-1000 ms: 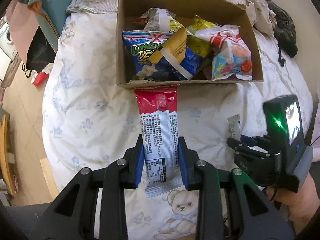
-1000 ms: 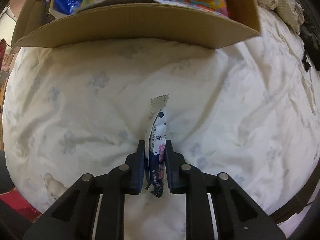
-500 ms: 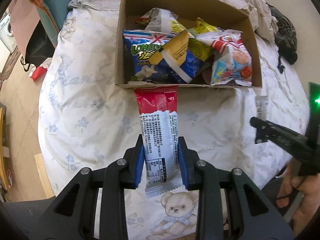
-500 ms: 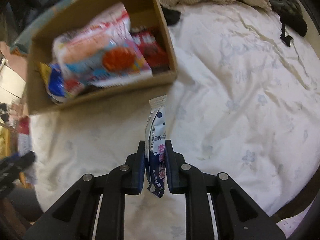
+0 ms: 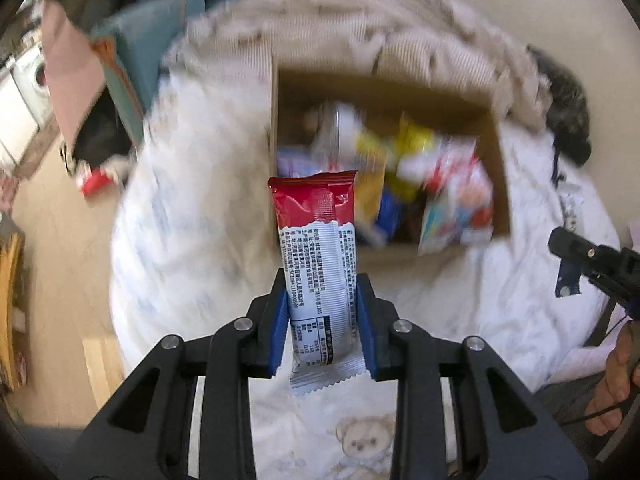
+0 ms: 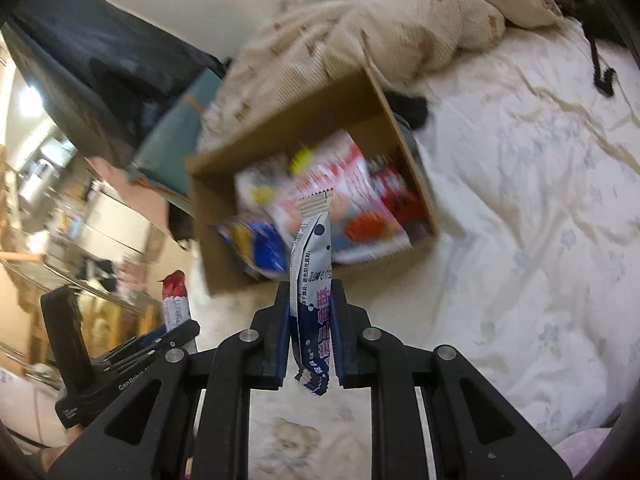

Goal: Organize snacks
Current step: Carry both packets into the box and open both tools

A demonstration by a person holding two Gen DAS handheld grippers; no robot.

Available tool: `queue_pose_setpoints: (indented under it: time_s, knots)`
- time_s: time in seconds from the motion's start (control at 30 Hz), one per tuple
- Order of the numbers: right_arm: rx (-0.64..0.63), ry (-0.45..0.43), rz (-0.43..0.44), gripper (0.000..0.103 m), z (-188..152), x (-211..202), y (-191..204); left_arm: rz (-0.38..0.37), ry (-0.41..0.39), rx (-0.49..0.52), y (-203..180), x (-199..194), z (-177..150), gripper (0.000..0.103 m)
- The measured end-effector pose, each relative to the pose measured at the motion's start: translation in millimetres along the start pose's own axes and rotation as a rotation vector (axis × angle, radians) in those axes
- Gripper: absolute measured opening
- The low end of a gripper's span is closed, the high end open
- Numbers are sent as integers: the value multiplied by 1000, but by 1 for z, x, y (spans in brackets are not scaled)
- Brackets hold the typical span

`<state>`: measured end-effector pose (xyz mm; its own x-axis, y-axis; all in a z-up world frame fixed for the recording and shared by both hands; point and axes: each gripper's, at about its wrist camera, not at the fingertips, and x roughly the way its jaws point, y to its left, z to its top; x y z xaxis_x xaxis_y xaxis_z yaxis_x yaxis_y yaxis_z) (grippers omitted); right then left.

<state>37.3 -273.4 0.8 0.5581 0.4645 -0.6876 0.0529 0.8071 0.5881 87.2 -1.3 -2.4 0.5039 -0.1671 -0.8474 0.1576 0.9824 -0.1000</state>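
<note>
bed (image 6: 520, 200) carries cardboard box (image 5: 500, 184), already heaped | left gripper (image 5: 322, 320) fingers clamp red-white snack bar (image 5: 316, 248) short of box | right gripper (image 6: 310, 328) pinches blue-white sachet (image 6: 312, 264) edge-on | risk: either release slides off the heap

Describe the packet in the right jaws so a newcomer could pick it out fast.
Start at the cardboard box of snacks on the white floral bedsheet. In front of it, the right gripper has its jaws shut on a slim stick packet standing upright. It is white above and navy with dots below, much narrower than the red-topped bar in the left gripper.
</note>
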Motion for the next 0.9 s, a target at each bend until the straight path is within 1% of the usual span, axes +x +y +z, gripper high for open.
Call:
queue_pose_setpoints:
  time_s: [0.03, 0.13, 0.27, 0.37, 0.43, 0.5, 0.57, 0.63, 0.73, 0.8, 0.83, 0.9]
  knots:
    - [-4, -10, 9, 18, 4, -5, 2, 3, -35, -3, 1, -8, 11, 27]
    - [-42, -49, 18, 18, 34, -5, 12, -13, -71, -13, 0, -16, 41, 27]
    - [-99, -74, -24, 18, 69, 7, 19, -9, -107, 0, -9, -12, 77, 27]
    - [-157, -81, -87, 18, 94, 21, 21, -2, -103, 24, -20, 6, 96, 27]
    - [-165, -65, -97, 18, 105, 33, 17, -6, -77, 33, -24, 22, 103, 27]
    - [-183, -36, -128, 18, 115, 47, 13, -6, -43, 44, -27, 39, 108, 27]
    - [-199, -17, -163, 18, 123, 60, 7, 11, -33, 60, -30, 52, 111, 27]
    - [-201, -8, -183, 18, 126, 68, 1, 19, -23, 71, -33, 63, 113, 27]
    - [-235, -6, -249, 18, 127, 80, -6, 34, 4, 76, -37, 81, 114, 27]
    - [-220, 13, -255, 18, 128, 87, -14, 30, 17, 72, -41, 89, 113, 27]
    - [-212, 19, -255, 18, 129, 89, -17, 34, 19, 79, -44, 92, 113, 27]
    - [-226, 17, -291, 18, 130, 92, -19, 51, 7, 95, -47, 96, 113, 27]
